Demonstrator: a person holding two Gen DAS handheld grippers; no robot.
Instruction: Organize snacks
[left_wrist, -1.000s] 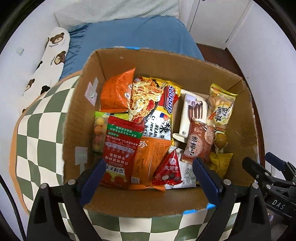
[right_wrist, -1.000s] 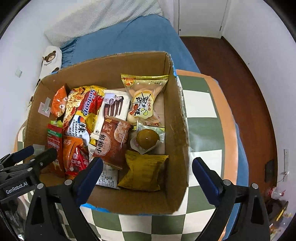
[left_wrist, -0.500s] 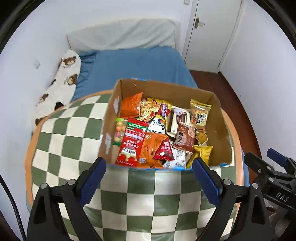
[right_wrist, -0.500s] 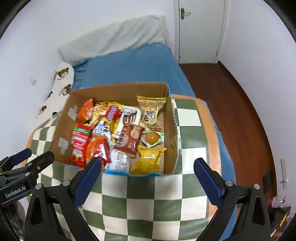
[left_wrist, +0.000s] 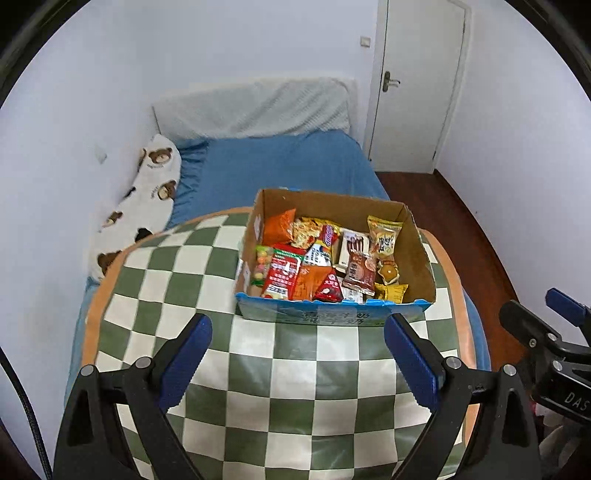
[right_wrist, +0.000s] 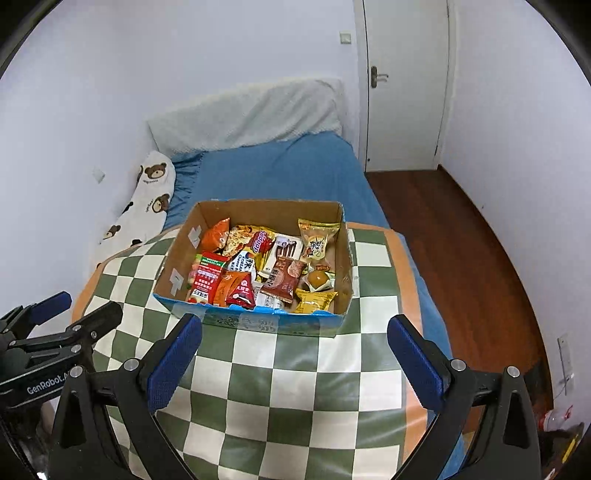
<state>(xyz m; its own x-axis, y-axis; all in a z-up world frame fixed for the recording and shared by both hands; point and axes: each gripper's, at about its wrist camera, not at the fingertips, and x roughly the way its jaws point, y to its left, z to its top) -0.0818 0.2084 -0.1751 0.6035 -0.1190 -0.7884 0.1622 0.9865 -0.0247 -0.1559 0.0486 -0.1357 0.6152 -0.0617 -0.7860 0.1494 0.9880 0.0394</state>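
Filling the upper half of both views, the blue bed runs toward a closed white door; its foot is hidden under the green-and-white checkered cloth, whose near edge is cut off by the frame at 6 o'clock. A bear-print pillow lies against the wall at 9 o'clock, partly tucked behind the cloth.

On the cloth sits the open cardboard box, at 1 o'clock of centre in the left view and near centre in the right. The snacks lie inside it, overlapping so that most packets show only in part and their print is too small to read. Among them, a red packet leans at the box's 8 o'clock side, a brown packet lies mid-box, and a yellow packet sits at its 5 o'clock corner.

The left gripper points steeply down at the cloth short of the box, jaws spread wide with nothing between them. The right gripper is angled the same way beside it; its jaws have just been opening and stand wide apart, empty. Neither touches the box. The hands holding them are out of sight.
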